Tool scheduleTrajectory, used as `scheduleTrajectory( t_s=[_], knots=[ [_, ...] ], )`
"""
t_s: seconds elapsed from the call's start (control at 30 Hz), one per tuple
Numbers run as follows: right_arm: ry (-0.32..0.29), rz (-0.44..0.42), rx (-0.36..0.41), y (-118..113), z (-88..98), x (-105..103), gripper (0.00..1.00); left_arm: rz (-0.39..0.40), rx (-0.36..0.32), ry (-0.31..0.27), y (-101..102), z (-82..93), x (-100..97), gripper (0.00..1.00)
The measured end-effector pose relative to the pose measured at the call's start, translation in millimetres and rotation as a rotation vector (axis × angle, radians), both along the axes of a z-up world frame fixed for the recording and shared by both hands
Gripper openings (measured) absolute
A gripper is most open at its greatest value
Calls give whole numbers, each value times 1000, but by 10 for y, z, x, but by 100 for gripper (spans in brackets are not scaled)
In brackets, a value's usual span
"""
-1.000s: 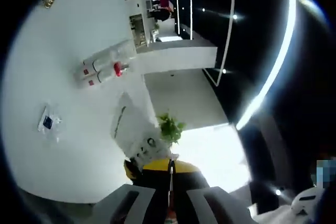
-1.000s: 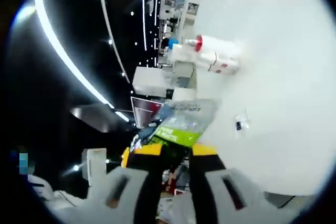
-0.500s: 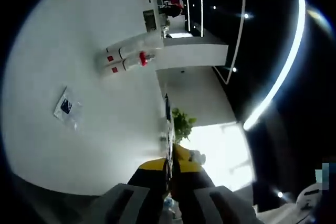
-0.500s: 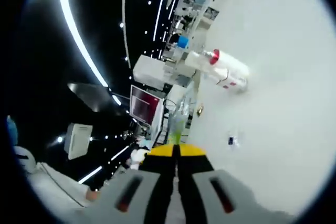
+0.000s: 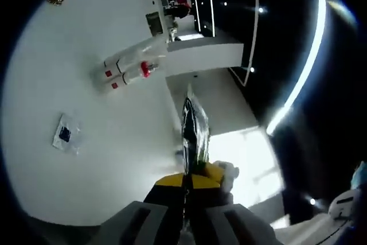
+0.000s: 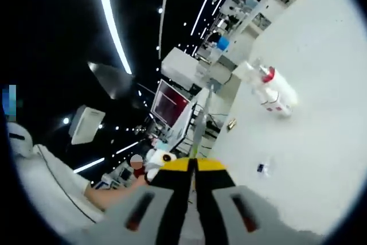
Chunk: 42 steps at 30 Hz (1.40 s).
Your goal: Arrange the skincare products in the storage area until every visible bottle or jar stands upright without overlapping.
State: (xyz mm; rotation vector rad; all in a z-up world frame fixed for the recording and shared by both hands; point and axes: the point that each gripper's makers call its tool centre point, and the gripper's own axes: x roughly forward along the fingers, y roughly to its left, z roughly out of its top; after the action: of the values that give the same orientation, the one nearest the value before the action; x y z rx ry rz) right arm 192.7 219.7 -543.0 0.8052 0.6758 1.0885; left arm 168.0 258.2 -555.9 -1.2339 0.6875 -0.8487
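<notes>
With both the left gripper (image 5: 184, 183) and right gripper (image 6: 192, 167) clamped narrow on the thin pouch (image 5: 192, 130) held above the near table (image 5: 74, 55), we risk tearing or dropping it, while the bottles (image 5: 127, 70) lie flat, far off.

The left gripper (image 5: 186, 179) pinches a thin packet (image 5: 192, 133) above the white table (image 5: 103, 153).

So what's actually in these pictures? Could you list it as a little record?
Surface: white table
Bottles: two clear bottles with red labels, one red-capped, lying side by side
Small item: clear sachet with dark square, flat on table
Left gripper: jaws closed on thin plastic packet, seen edge-on
Right gripper: jaws closed on the same packet
</notes>
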Motion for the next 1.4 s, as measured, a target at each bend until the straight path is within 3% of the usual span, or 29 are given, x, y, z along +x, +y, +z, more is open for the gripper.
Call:
scheduleTrajectory(
  t_s=[0.07,0.13,0.17,0.23,0.3,0.33,0.43,0.47,0.5,0.57,0.63,0.67,0.8,0.87,0.9,0.97,1.1,1.17,1.27,1.37,1.4],
  knots=[
    [21,21,24,37,-12,-55,14,-72,64,-12,-114,-34,-85,1],
    [7,10,15,27,-42,-59,9,-100,53,-14,-156,-12,-118,1],
    [-2,-1,10,12,-57,-53,5,-98,61,-22,-177,-7,-111,1],
    [38,-7,51,0,-31,-62,3,-81,75,-22,-194,-23,-102,1],
    [32,-21,70,-34,-21,-53,2,-68,53,-21,-209,-8,-104,2],
    [27,-25,98,-42,32,-63,2,-45,35,-80,-205,38,-88,2],
    [24,-24,98,-43,57,-80,2,-37,15,-66,-256,54,-121,22],
    [20,-14,94,-38,54,-93,2,-51,8,-56,-291,56,-137,21],
    [26,-9,105,-27,66,-112,2,-122,31,-62,-375,25,-230,14],
    [24,-10,108,-25,67,-117,2,-147,92,-50,-412,-81,-247,4],
    [29,-29,105,-47,46,-96,2,-142,32,-25,-410,-15,-221,2],
    [34,-35,115,-53,58,-96,2,-140,37,-31,-403,-16,-214,2],
    [-8,-14,131,-35,160,-165,5,-226,-11,-54,-438,121,-337,1],
    [-7,-34,143,-46,187,-128,17,-294,29,-58,-473,82,-435,1],
    [13,-35,149,-40,193,-112,18,-331,62,-66,-501,37,-491,1],
    [1,-6,128,-23,182,-148,5,-365,50,-63,-547,55,-544,1],
    [-16,-15,120,-20,193,-137,3,-310,93,-95,-550,21,-471,2],
    [-22,-49,136,-55,233,-87,3,-251,63,-119,-541,77,-413,3],
    [-10,-128,182,-124,301,34,2,-217,48,-104,-531,70,-395,17],
    [-8,-166,203,-160,329,81,2,-226,78,-87,-533,5,-402,2],
    [-14,-175,205,-160,333,81,2,-199,52,-67,-527,25,-355,2]
  ],
)
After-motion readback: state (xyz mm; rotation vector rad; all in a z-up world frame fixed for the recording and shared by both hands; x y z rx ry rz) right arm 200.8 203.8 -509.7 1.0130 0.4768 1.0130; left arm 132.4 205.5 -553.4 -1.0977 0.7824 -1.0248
